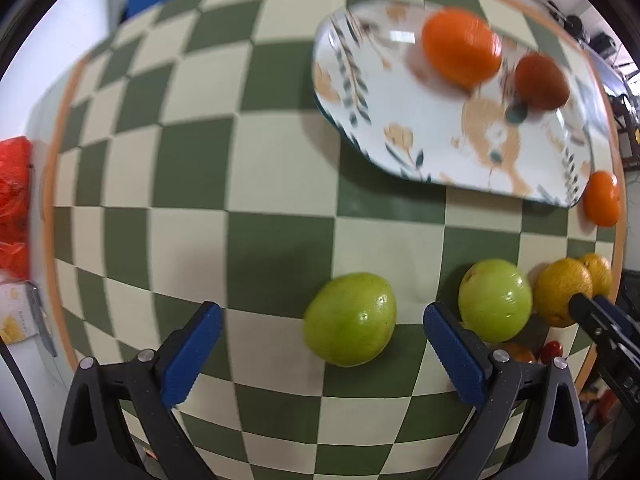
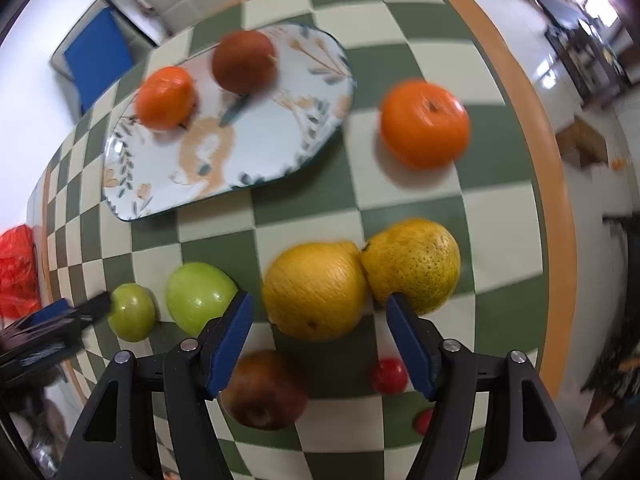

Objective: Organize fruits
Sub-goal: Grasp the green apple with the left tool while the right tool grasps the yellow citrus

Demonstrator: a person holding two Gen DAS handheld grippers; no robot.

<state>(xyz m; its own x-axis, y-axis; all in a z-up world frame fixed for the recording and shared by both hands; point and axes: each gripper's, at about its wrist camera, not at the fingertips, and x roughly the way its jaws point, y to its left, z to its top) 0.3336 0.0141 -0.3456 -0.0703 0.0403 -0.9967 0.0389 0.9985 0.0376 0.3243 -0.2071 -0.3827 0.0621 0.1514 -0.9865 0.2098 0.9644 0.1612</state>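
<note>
A floral oval plate (image 1: 440, 128) (image 2: 256, 148) on the checkered table holds an orange (image 1: 460, 50) (image 2: 166, 98) and a dark red fruit (image 1: 540, 82) (image 2: 244, 62). My left gripper (image 1: 322, 320) is open and empty, with a green apple (image 1: 350, 318) (image 2: 132, 312) between its fingers' lines. A second green apple (image 1: 496, 300) (image 2: 198, 296) lies to its right. My right gripper (image 2: 318, 312) (image 1: 588, 312) is open over a yellow orange (image 2: 316, 290) (image 1: 562, 296), which touches another (image 2: 412, 264).
A loose orange (image 2: 424, 124) (image 1: 602, 204) lies right of the plate. A brownish apple (image 2: 264, 390) and two small red fruits (image 2: 388, 376) sit near the front edge. A red bag (image 1: 14, 200) lies off the left edge. A blue chair (image 2: 98, 56) stands behind.
</note>
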